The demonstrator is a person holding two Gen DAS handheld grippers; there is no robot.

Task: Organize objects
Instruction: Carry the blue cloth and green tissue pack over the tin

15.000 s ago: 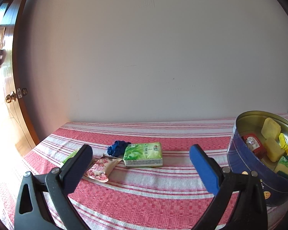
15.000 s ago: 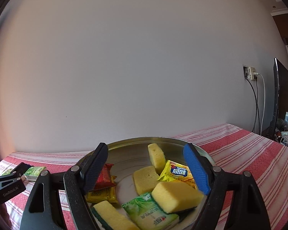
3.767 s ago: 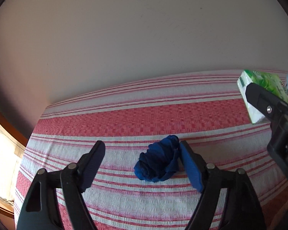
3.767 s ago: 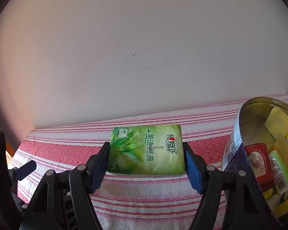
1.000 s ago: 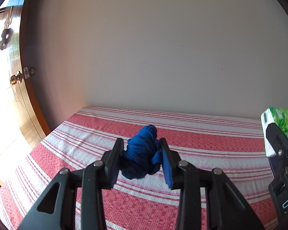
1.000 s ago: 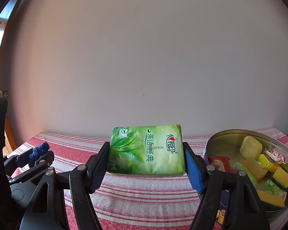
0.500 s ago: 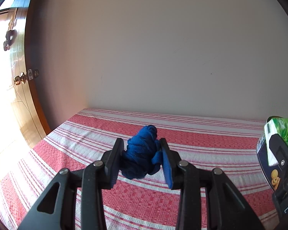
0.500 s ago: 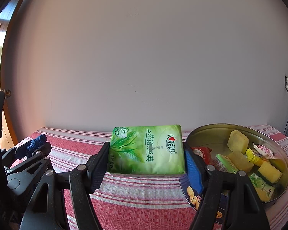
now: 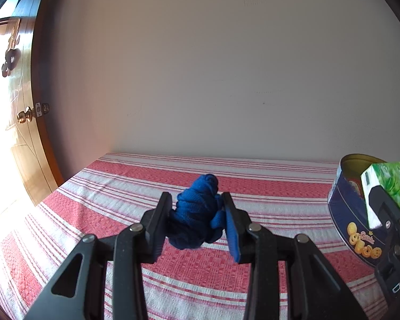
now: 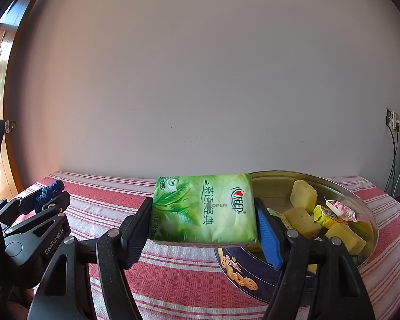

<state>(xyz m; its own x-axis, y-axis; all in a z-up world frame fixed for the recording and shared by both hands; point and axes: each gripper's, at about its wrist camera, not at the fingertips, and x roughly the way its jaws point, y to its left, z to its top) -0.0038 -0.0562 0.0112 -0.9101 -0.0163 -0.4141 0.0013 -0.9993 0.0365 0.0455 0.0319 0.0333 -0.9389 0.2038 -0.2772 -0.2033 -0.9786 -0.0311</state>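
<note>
My left gripper (image 9: 197, 213) is shut on a bunched blue cloth (image 9: 198, 210) and holds it above the red-and-white striped tablecloth (image 9: 146, 186). My right gripper (image 10: 202, 226) is shut on a green tissue pack (image 10: 202, 208), held flat just left of and above the rim of a round blue cookie tin (image 10: 370, 229). The tin holds yellow sponges (image 10: 302, 193) and several small packets. In the left wrist view the tin (image 9: 349, 213) and the tissue pack (image 9: 386, 184) show at the right edge. The blue cloth also shows in the right wrist view (image 10: 48, 192).
A plain wall stands behind the table. A wooden door with a brass knob (image 9: 24, 116) is at the left. A wall socket with cables (image 10: 393, 122) is at the far right. The left gripper's body (image 10: 29, 229) sits close to the left of my right gripper.
Both grippers have moved right toward the tin, each keeping its load. The tin now shows more in the left wrist view, and the tissue pack overlaps the tin's left rim.
</note>
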